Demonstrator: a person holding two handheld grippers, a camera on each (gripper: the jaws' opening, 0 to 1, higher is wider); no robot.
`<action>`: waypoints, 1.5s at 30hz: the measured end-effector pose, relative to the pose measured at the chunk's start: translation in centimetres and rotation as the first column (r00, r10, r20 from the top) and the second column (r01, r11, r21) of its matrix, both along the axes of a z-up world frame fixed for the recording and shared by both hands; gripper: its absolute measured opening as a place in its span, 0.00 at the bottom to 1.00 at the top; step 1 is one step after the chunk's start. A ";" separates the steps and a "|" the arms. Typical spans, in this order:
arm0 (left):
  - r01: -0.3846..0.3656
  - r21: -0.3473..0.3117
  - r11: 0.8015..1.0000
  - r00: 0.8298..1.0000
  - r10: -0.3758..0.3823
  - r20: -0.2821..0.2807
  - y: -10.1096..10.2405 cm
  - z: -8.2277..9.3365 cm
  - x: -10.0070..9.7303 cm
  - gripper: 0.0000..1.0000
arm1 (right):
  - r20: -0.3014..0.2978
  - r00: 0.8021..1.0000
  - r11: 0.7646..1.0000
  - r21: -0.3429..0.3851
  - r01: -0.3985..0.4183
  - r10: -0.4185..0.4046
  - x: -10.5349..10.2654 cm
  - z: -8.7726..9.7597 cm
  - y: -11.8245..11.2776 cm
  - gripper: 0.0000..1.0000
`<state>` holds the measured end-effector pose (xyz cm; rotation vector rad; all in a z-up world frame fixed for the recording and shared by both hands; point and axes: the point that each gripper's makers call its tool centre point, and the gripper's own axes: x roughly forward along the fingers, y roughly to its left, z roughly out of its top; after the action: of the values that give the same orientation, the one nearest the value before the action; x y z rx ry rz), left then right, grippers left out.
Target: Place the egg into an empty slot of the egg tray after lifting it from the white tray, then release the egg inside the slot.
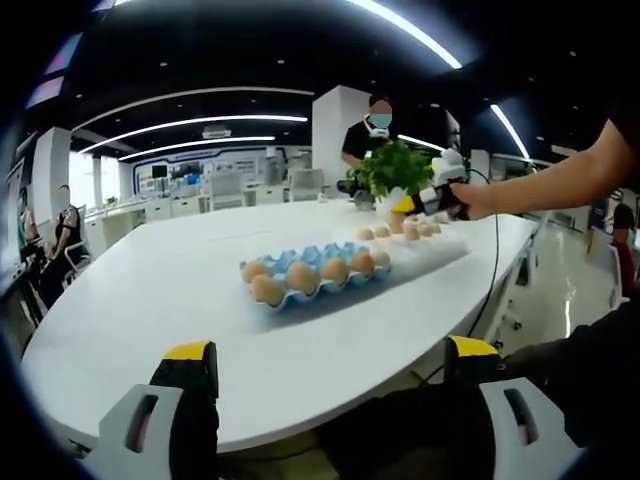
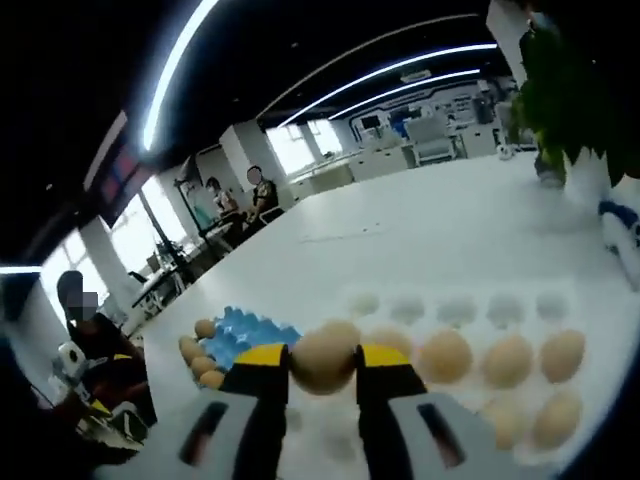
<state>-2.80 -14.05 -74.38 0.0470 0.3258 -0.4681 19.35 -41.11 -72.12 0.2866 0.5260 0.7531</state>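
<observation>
Right tool (image 2: 323,362) is closed on an egg (image 2: 322,355), which sits gripped between its two yellow-tipped jaws. In the right gripper view the held egg hangs above the white tray (image 2: 455,308), over the near rows. The white tray holds several more eggs (image 2: 507,358) along its near side, while its far row of cups looks unfilled. The blue egg tray (image 2: 243,331) lies just beside the white tray, to the left in this view, with a line of eggs along its outer edge.

Left tool (image 1: 325,372) is held back at the near edge of the bench (image 1: 170,280), its jaws set wide apart with nothing between them. In the left gripper view the blue egg tray (image 1: 318,274) lies toward the middle of the white bench, carrying eggs in its near row and some cups unfilled behind. The white tray (image 1: 430,243) adjoins it on the far right side. The right tool (image 1: 428,201) appears there, held by a hand (image 1: 478,200) above the white tray.

A potted green plant (image 1: 392,170) stands on the bench behind the trays. A person (image 1: 372,135) stands behind the plant. Other people are seated at the left of the room.
</observation>
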 end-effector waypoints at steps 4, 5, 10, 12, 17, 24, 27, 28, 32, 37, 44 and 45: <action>-0.009 0.000 1.000 1.000 0.009 -0.003 0.4 -0.2 0.0 0.95 | -0.029 0.999 0.999 0.040 -0.028 0.030 0.1 -0.1 1.8 0.26; -0.010 0.000 1.000 1.000 0.010 -0.003 0.4 -0.2 0.0 0.95 | -0.034 0.999 0.998 0.047 -0.035 0.036 0.0 -0.2 2.3 0.26; -0.017 -0.002 1.000 1.000 0.017 -0.003 0.8 -0.2 0.2 0.95 | -0.093 0.993 0.990 0.126 -0.062 0.074 0.0 -0.5 5.8 0.26; -0.018 -0.002 1.000 1.000 0.018 -0.002 0.9 -0.2 0.2 0.95 | -0.097 0.991 0.987 0.137 -0.081 0.095 0.5 -0.6 7.4 0.26; -0.019 0.003 1.000 1.000 0.019 -0.001 1.1 -0.3 0.0 0.95 | -0.118 0.986 0.978 0.188 -0.095 0.118 1.5 -0.6 10.4 0.26; -0.034 -0.007 0.999 0.999 0.034 0.012 1.4 0.2 -0.1 0.95 | -0.141 0.980 0.977 0.181 -0.115 0.141 0.7 -1.3 15.2 0.26; -0.032 -0.006 0.999 0.999 0.032 0.011 1.3 0.1 -0.3 0.95 | -0.148 0.976 0.974 0.188 -0.128 0.157 0.5 -1.3 17.2 0.26; -0.032 -0.007 0.999 0.999 0.033 0.010 1.4 0.1 -0.3 0.95 | -0.151 0.975 0.973 0.189 -0.133 0.163 0.4 -1.3 18.0 0.26; -0.037 -0.009 0.999 0.999 0.037 0.009 1.6 -0.1 -0.4 0.95 | -0.137 0.968 0.974 0.117 -0.195 0.210 -0.3 -1.9 20.1 0.26; -0.048 -0.015 0.999 0.999 0.048 0.008 2.0 -0.2 -0.6 0.95 | -0.053 0.955 0.942 -0.157 -0.295 0.290 -0.6 -4.0 22.0 0.26; -0.057 -0.019 0.998 0.998 0.057 0.005 2.2 -0.5 -1.0 0.95 | -0.032 0.920 0.861 -0.342 -0.377 0.390 -1.6 -5.1 23.7 0.26; -0.058 -0.018 0.998 0.998 0.058 0.004 2.3 -0.5 -1.1 0.95 | -0.031 0.918 0.849 -0.370 -0.378 0.395 -1.6 -5.3 23.8 0.26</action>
<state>-3.87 -11.77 -74.92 0.0212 0.3174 -0.4137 17.72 -17.33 -77.46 -0.1994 0.6800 1.0296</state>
